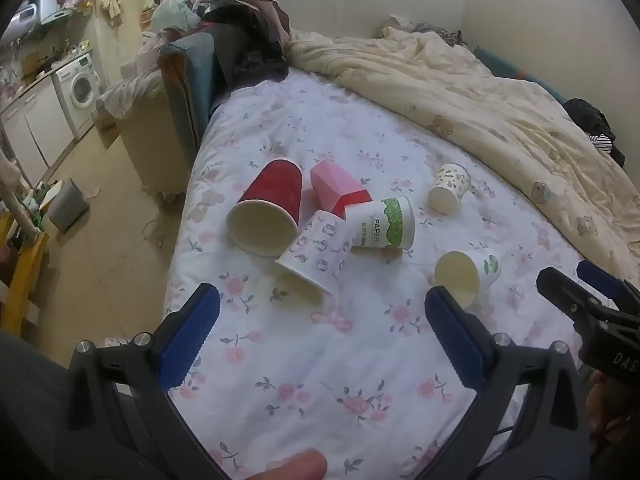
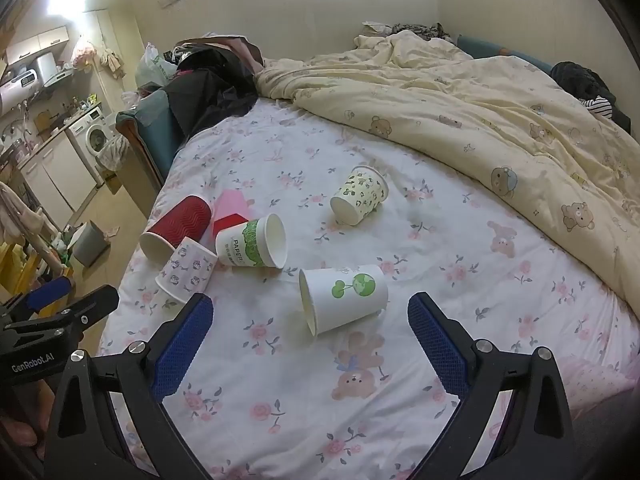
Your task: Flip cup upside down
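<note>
Six paper cups lie tipped on their sides on the white bedsheet with pink flowers point(image 2: 440, 240), none of them standing. Nearest the right gripper point(image 2: 310, 326) is a white paper cup printed with a green tree point(image 2: 348, 298), its mouth turned toward the left; it rests just ahead of the gripper's blue fingers point(image 2: 182, 344), which stand wide apart and hold nothing. The left gripper point(image 1: 320, 334) also hovers over the sheet with its jaws spread, empty, short of the cluster. That cluster (four cups touching or nearly so) has a ribbed red paper cup point(image 1: 270, 210), a white cup with small purple figures point(image 1: 316, 254), a white cup lettered PAPER with a green band point(image 1: 384, 222) and a pink faceted cup point(image 1: 336, 188) behind them. A cream cup with dark speckles point(image 2: 360, 196) lies apart, nearer the rumpled yellow bear-print quilt point(image 2: 500, 120).
</note>
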### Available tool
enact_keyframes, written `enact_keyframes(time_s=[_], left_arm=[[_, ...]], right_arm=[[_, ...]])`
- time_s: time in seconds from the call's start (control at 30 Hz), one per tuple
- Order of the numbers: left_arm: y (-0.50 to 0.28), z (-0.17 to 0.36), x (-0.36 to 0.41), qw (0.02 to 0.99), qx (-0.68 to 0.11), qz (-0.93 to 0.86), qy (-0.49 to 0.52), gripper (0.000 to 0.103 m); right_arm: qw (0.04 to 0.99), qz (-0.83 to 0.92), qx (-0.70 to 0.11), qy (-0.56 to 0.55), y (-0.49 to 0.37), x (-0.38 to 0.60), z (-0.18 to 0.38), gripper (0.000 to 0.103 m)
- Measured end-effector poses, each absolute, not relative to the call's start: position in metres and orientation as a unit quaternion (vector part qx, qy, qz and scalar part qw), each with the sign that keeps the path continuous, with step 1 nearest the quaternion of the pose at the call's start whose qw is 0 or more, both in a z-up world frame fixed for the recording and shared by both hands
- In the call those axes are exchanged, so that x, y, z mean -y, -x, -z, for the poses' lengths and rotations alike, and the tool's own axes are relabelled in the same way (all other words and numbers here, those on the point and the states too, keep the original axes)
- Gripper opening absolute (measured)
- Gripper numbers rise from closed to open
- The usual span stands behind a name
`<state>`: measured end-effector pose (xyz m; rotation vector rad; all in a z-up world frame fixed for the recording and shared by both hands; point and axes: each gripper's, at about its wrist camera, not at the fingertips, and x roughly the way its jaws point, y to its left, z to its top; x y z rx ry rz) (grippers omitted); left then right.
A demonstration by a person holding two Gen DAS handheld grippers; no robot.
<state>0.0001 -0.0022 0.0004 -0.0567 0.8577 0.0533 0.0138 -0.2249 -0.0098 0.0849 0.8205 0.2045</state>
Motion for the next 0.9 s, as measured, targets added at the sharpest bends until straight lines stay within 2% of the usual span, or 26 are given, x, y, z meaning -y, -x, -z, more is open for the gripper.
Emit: enact_keyframes(time_s=[0.9], left_arm=[[-0.0008,-0.0007,0.0006,0.906,-0.421,-0.019,0.04,0.101]], right_arm=[[0.909,-0.096,-0.402,-0.041,-0.0133,0.2206,0.0128,0.1]])
